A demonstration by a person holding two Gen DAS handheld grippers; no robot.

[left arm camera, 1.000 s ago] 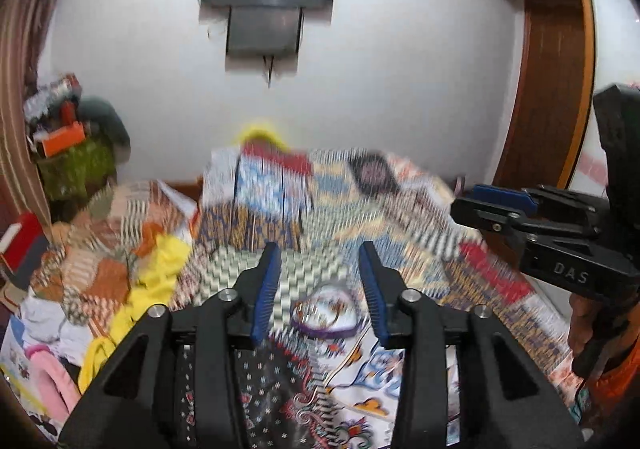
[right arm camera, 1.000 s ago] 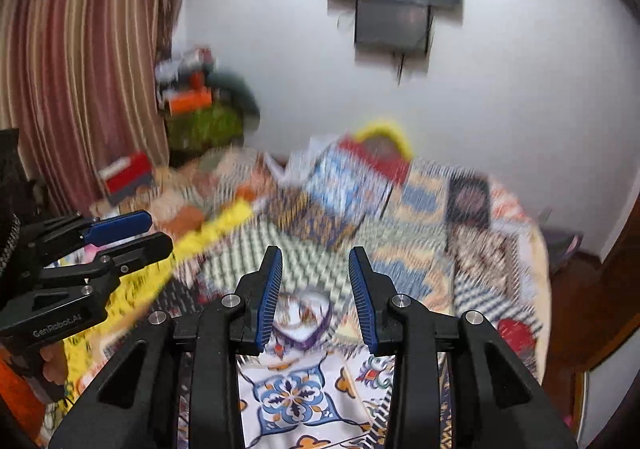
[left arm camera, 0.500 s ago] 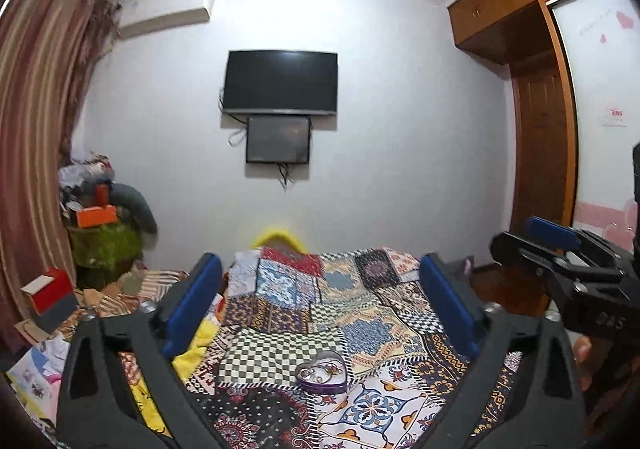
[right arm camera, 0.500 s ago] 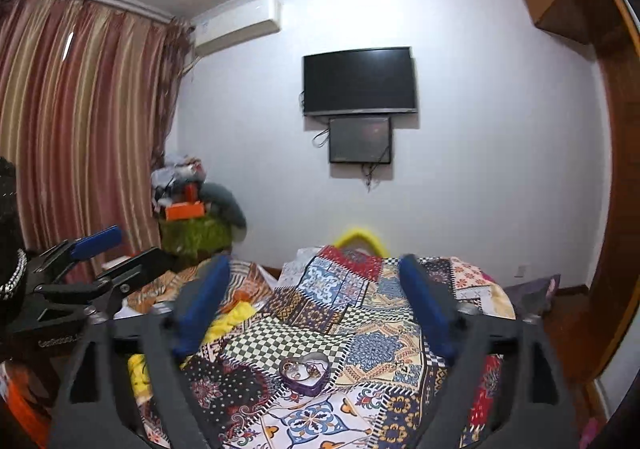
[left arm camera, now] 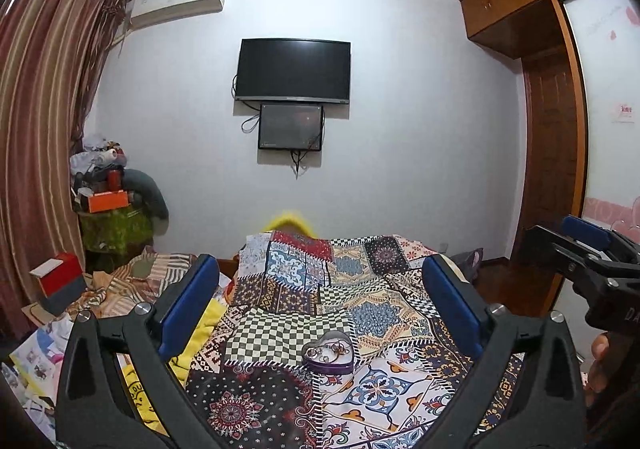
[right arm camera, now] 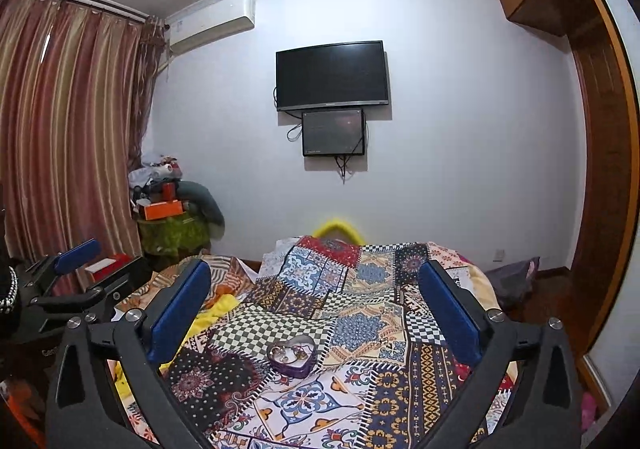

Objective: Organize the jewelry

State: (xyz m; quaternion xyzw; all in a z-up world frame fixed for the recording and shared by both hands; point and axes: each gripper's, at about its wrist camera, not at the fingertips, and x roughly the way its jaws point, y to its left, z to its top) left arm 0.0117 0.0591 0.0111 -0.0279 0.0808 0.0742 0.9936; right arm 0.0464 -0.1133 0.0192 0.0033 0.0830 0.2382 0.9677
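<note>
A pale wall (left arm camera: 400, 129) is being seen straight ahead, with a dark television (left arm camera: 294, 71) being carried at 12 o'clock and a smaller screen (left arm camera: 291, 126) being hung just beneath it. An air conditioner (left arm camera: 180, 5) is being mounted near the ceiling at 11 o'clock. Striped curtains (left arm camera: 40, 109) are being hung at 9 o'clock, beside a cluttered stand (left arm camera: 114, 223). A wooden wardrobe (left arm camera: 548, 129) is being shown at 3 o'clock. A patchwork-covered bed (left arm camera: 360, 289) is being shown at 6 o'clock.
</note>
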